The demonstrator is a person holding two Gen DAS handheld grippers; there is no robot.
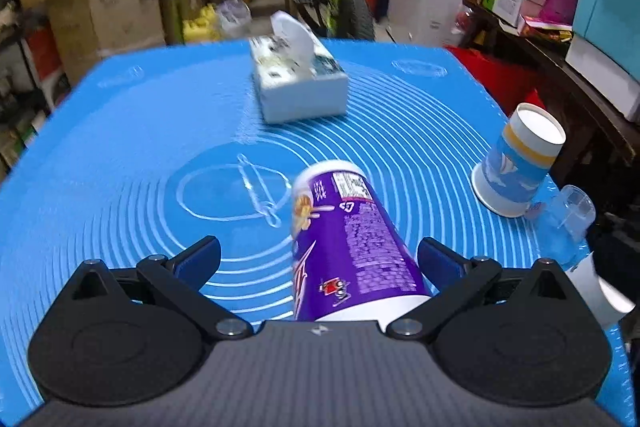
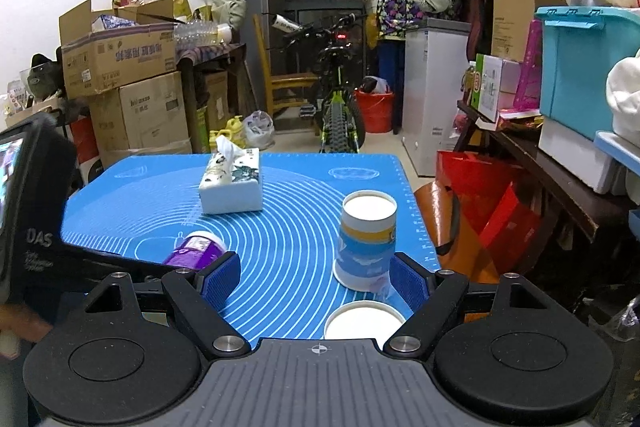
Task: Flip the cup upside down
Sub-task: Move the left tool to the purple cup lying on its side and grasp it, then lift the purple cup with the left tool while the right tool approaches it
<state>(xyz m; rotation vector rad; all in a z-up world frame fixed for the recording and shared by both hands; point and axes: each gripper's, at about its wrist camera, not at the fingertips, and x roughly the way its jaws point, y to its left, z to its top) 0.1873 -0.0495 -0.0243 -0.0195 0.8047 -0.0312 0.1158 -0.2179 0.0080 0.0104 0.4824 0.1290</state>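
A purple paper cup [image 1: 352,243] lies between my left gripper's [image 1: 320,259] wide-open fingers, tilted, its base pointing away and its rim toward the camera. Neither pad touches it. It also shows in the right wrist view [image 2: 196,250] at the left. A blue-and-white paper cup [image 2: 366,241] stands upside down on the blue mat [image 2: 288,259], just ahead of my open right gripper [image 2: 316,279]; it also shows in the left wrist view [image 1: 516,167]. A white cup rim [image 2: 362,321] sits under the right gripper, near its right finger.
A white tissue box [image 2: 232,183] stands at the mat's far middle. A clear plastic cup [image 1: 572,215] is at the mat's right edge. Red bags, a dark shelf with boxes, cartons and a bicycle surround the table.
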